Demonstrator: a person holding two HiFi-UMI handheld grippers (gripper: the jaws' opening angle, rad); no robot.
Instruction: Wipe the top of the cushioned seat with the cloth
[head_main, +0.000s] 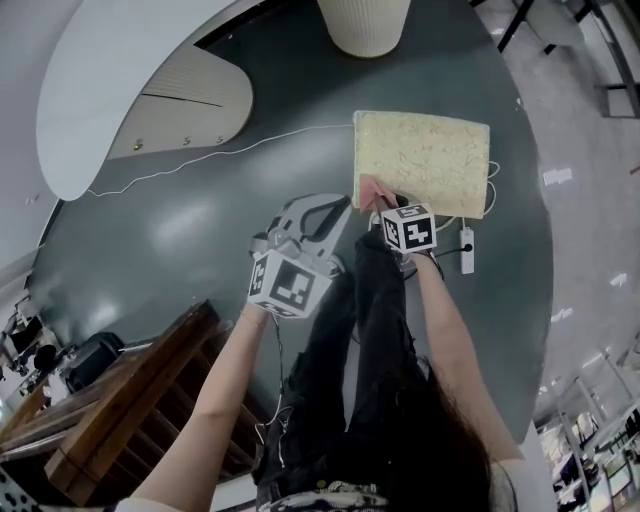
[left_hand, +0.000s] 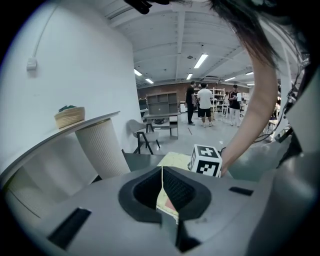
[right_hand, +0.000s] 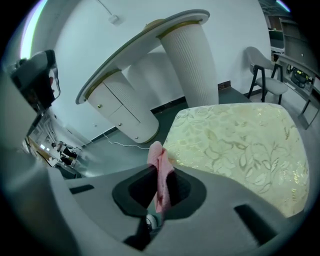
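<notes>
The cushioned seat (head_main: 422, 160) is square, with pale yellow leaf-patterned fabric, and stands on the dark floor ahead of me. Its top fills the right of the right gripper view (right_hand: 240, 145). A pink cloth (right_hand: 160, 175) is pinched upright in my right gripper (right_hand: 161, 186), which is shut on it at the seat's near left corner; the cloth (head_main: 377, 190) shows there in the head view too. My left gripper (left_hand: 162, 192) is shut with nothing in it, held left of the seat (left_hand: 172, 162) and low beside my right gripper (head_main: 385, 212).
A white ribbed column (head_main: 365, 25) stands just beyond the seat, under a curved white counter (head_main: 120, 80). A white cable (head_main: 220, 152) runs across the floor to a power strip (head_main: 466, 250) at the seat's right. A wooden unit (head_main: 120, 400) lies at lower left. People stand far off (left_hand: 204, 102).
</notes>
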